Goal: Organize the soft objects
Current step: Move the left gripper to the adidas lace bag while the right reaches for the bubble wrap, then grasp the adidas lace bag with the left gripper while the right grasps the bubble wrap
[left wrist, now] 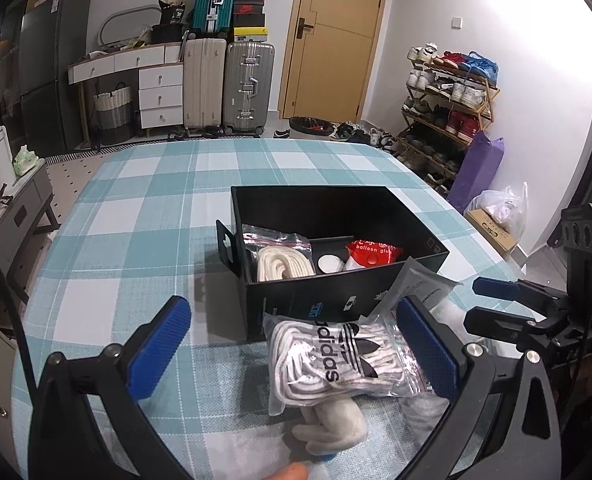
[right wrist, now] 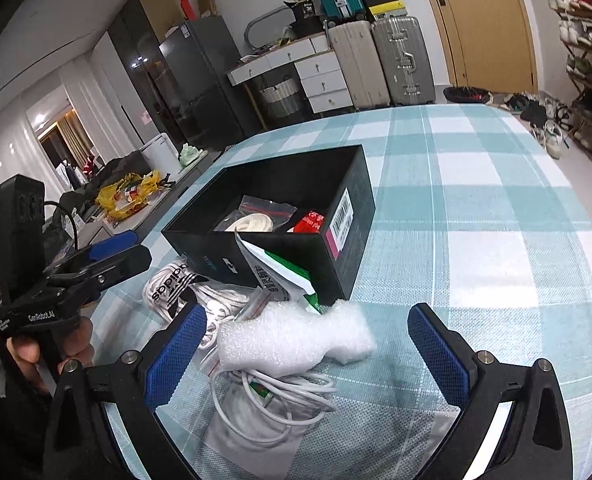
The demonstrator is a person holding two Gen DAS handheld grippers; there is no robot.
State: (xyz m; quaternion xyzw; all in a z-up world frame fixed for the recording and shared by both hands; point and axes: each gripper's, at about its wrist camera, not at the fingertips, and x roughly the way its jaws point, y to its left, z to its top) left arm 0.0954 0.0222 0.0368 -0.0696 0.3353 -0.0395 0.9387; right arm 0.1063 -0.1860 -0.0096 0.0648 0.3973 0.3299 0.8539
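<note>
A black open box (left wrist: pixel 335 304) (right wrist: pixel 347 264) sits mid-table, holding a bag of cream laces (left wrist: pixel 282 262), a white roll (left wrist: pixel 329 263) and a red balloon-glue packet (left wrist: pixel 371 252). In front of it lie an adidas bag of white laces (left wrist: pixel 335 360) (right wrist: pixel 176 284), a grey-white sachet (left wrist: pixel 419 288) (right wrist: pixel 280 276), a white foam piece (right wrist: pixel 296 338) and a coiled white cable (right wrist: pixel 272 396). My left gripper (left wrist: pixel 296 354) is open, with the adidas bag between its fingers. My right gripper (right wrist: pixel 307 354) is open around the foam piece; it also shows in the left wrist view (left wrist: pixel 507 300).
The table has a teal-and-white check cloth (left wrist: pixel 136 220). A grey soft lump (left wrist: pixel 335 428) lies near the front edge under the adidas bag. Behind the table stand suitcases (left wrist: pixel 248 84), a drawer unit, a door and a shoe rack (left wrist: pixel 447 100).
</note>
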